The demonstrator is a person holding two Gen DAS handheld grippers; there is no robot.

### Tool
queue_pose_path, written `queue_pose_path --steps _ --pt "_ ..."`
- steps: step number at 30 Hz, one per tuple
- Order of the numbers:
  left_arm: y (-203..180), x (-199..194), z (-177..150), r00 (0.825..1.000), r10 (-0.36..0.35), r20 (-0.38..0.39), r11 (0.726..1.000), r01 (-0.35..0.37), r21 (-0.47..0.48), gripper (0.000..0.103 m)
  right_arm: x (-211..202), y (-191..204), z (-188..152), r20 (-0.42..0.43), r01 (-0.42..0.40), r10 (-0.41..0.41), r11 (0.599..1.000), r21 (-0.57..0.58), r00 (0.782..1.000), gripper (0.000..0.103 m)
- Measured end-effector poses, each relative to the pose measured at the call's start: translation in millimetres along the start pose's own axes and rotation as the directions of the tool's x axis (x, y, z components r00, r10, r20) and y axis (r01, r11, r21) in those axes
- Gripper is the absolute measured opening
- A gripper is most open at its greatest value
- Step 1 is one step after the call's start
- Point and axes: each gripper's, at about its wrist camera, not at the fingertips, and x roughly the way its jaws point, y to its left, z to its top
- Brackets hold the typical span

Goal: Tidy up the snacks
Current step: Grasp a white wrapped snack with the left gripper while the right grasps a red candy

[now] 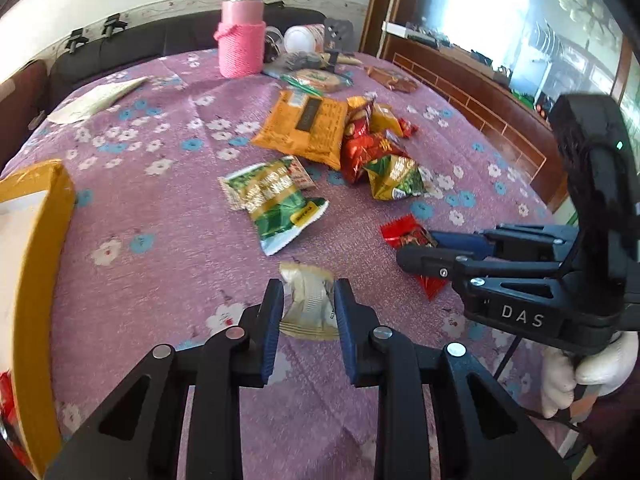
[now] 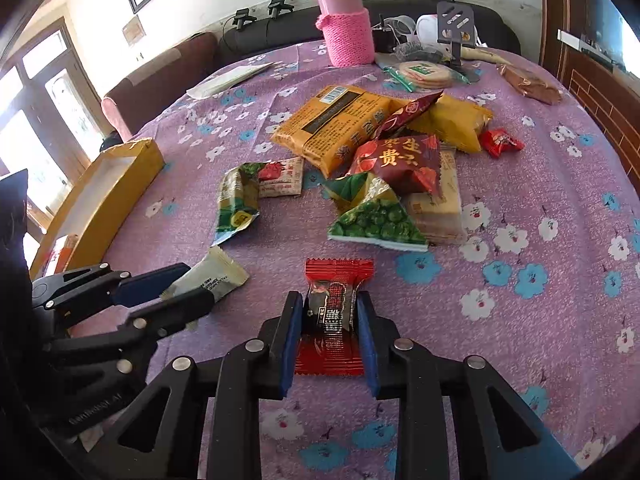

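Left gripper: my jaws clenched on cream snack packet. Right gripper: jaws clenched on red candy packet. Both packets lie on floral surface, near the yellow box.

The left gripper, black with blue pads, is seen rising from the bottom centre of its own view, its jaws pressed against both sides of a crumpled cream-and-gold snack packet. The right gripper, of the same build, is clamped on a small red-and-black candy wrapper at the lower centre of its view. At the lower right of the left view, a white-gloved hand is wrapped around the right gripper's handle.
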Motion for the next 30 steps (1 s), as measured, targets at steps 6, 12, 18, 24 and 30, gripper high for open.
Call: queue_pose_path --steps 6,12,18,24,30 --pt "30.5 -57.9 -10.3 0.996 0.001 0.091 0.996 0.007 -0.092 0.009 -37.0 29.4 2.8 0.073 -0.048 0.052 0.998 -0.047 0.996 0.027" --pt "58.8 -70.5 -19.2 0.999 0.018 0.046 0.988 -0.011 -0.153 0.013 -60.9 74.4 13.4 0.112 -0.097 0.109 0.99 -0.106 0.988 0.027" --pt "35.8 -28.2 -14.1 0.998 -0.069 -0.013 0.987 0.067 -0.143 0.028 -68.9 77.6 5.4 0.098 -0.097 0.105 0.992 -0.075 0.99 0.027" --pt "-5.7 10.6 -7.2 0.996 0.063 -0.07 0.998 -0.061 0.035 0.053 -84.5 59.4 -1.6 0.111 -0.063 0.068 0.997 -0.045 0.991 0.027" --pt "-2.6 -5.4 -10.5 0.995 0.095 -0.04 0.995 -0.095 0.019 0.017 -93.7 57.5 0.6 0.131 -0.076 0.082 0.996 -0.05 0.988 0.027"
